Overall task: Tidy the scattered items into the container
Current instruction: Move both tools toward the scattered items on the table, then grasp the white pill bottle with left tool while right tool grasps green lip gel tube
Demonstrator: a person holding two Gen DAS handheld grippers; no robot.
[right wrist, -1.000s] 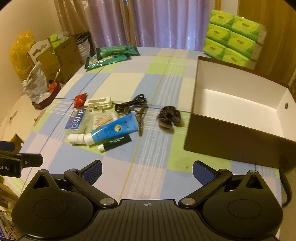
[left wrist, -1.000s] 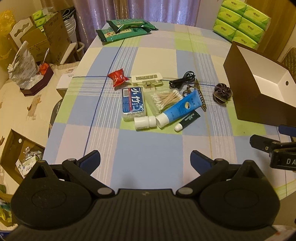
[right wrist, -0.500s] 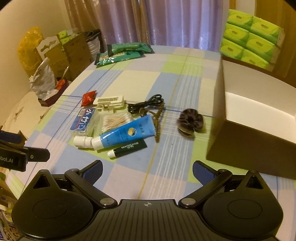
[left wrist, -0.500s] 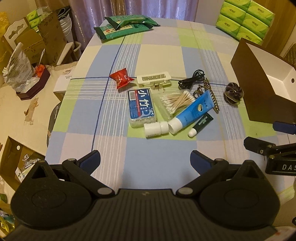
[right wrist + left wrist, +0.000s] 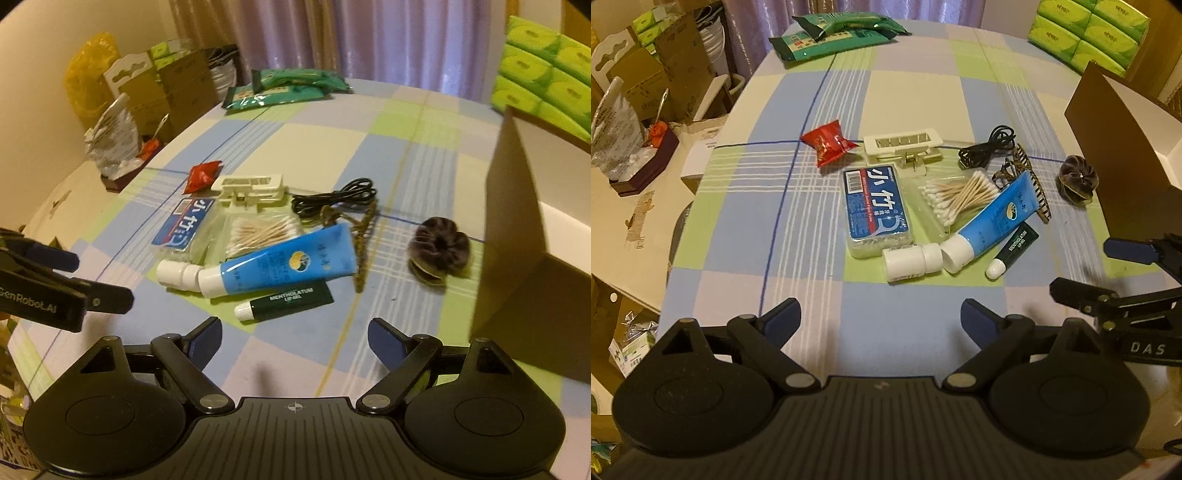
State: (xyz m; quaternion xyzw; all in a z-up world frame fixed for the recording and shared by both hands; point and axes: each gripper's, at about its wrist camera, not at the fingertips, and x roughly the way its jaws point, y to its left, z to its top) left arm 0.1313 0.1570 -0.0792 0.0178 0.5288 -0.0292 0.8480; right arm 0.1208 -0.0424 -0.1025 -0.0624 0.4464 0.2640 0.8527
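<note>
Since the small items overlap, both tongs, left tongs point(image 5: 881, 314) and right tongs point(image 5: 295, 332), wide and empty, risk dragging the blue plastic tube point(image 5: 284, 260) while lifting the dark-green lip-gel tube point(image 5: 288, 301) touching it on the near side.

A checked cloth point(image 5: 916, 96) in blue, green and cream squares covers the table. At its far end lie green flat packets point(image 5: 838, 31), overlapping each other. A stack of lime-green tissue packs point(image 5: 1086, 31) stands at the far right corner. Off the table's left side are cardboard boxes point(image 5: 676, 70), a crumpled silvery bag point(image 5: 613, 133) on a dark tray, and a yellow plastic bag point(image 5: 90, 74) against the wall. Mauve curtains point(image 5: 388, 37) hang behind
</note>
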